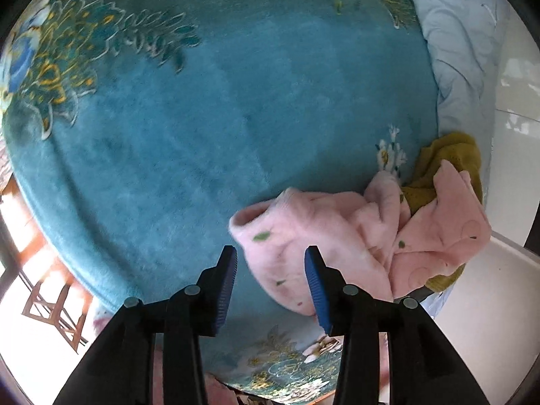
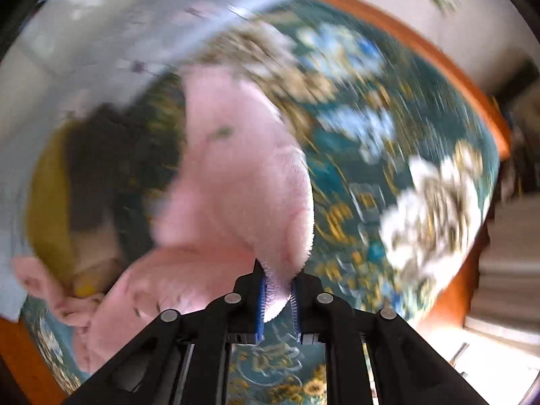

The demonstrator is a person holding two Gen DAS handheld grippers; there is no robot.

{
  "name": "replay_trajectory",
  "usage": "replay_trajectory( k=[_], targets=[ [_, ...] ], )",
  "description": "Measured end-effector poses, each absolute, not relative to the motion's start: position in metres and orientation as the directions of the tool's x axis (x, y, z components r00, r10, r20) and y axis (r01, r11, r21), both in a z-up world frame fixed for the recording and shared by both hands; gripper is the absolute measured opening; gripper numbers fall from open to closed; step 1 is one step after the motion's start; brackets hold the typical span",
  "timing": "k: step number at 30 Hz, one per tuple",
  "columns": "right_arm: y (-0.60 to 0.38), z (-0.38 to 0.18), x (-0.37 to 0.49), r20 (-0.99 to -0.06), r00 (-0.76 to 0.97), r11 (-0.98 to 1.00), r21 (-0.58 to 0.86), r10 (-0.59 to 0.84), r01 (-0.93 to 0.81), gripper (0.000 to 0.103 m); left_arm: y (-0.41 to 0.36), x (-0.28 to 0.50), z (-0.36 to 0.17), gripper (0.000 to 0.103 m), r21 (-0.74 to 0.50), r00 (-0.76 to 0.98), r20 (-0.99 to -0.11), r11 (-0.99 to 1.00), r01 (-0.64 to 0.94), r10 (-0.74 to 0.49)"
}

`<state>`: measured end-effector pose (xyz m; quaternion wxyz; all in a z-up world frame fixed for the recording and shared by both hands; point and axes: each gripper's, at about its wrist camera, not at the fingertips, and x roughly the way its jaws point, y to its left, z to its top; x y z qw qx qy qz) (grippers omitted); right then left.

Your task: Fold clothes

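Note:
A fluffy pink garment [image 1: 324, 222] with small green leaf marks lies crumpled at the near right of a teal flowered blanket [image 1: 202, 118]. One cuffed sleeve points left. My left gripper [image 1: 270, 253] stands open just above that sleeve, its blue pads [image 1: 226, 290] clear of the cloth on both sides. In the blurred right wrist view the same pink garment [image 2: 236, 168] hangs upward from my right gripper [image 2: 277, 290], which is shut on a fuzzy edge of it. A mustard knit garment [image 1: 449, 155] lies under and behind the pink one; the mustard garment [image 2: 47, 195] also shows at far left.
A pale blue quilt [image 1: 452, 50] is bunched along the blanket's right edge, with white floor tiles [image 1: 516, 84] beyond. An orange wooden bed frame [image 2: 422, 47] borders the blanket [image 2: 388, 135]. A wooden lattice [image 1: 50, 303] stands in bright light at lower left.

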<state>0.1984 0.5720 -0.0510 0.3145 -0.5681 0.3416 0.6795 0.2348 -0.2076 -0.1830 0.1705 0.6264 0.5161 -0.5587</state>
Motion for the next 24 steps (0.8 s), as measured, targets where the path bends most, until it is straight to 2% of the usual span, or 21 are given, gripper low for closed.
replay_trajectory(
  k=[2,5,10,17,18,19,20,24],
  targets=[
    [0.579,-0.059,0.213,-0.99,-0.13,-0.522,0.085,0.05,-0.849,0.032,-0.206,0.237,-0.183,0.048,-0.359,-0.153,-0.875,-0.404,0.841,0.459],
    [0.589,-0.055,0.225,-0.988,-0.144,-0.495,0.1,0.052,-0.863,0.041,-0.207,0.242,-0.189,0.05,-0.378,-0.193,-0.851,-0.314,0.871,0.489],
    [0.586,-0.031,0.222,-0.983,-0.173,-0.563,0.106,0.067,-0.82,0.043,-0.196,0.238,-0.214,0.051,-0.416,-0.325,-0.77,-0.045,0.908,0.549],
    [0.553,0.0,0.196,-0.98,-0.183,-0.721,0.072,0.077,-0.69,0.049,-0.163,0.205,-0.249,0.05,-0.364,-0.329,-0.752,0.057,0.93,0.571],
    [0.549,0.004,0.195,-0.98,-0.182,-0.739,0.061,0.084,-0.671,0.049,-0.162,0.202,-0.25,0.039,-0.356,-0.322,-0.763,0.051,0.933,0.56],
    [0.546,0.007,0.193,-0.978,-0.184,-0.755,0.051,0.093,-0.654,0.049,-0.161,0.195,-0.249,0.018,-0.333,-0.278,-0.79,-0.002,0.943,0.547],
    [0.545,0.01,0.193,-0.977,-0.186,-0.762,0.046,0.099,-0.646,0.05,-0.16,0.189,-0.248,0.01,-0.306,-0.222,-0.818,-0.074,0.949,0.532],
    [0.546,0.007,0.196,-0.981,-0.181,-0.735,0.071,0.07,-0.674,0.05,-0.161,0.176,-0.235,0.006,-0.268,-0.136,-0.867,-0.217,0.939,0.48]
  ],
)
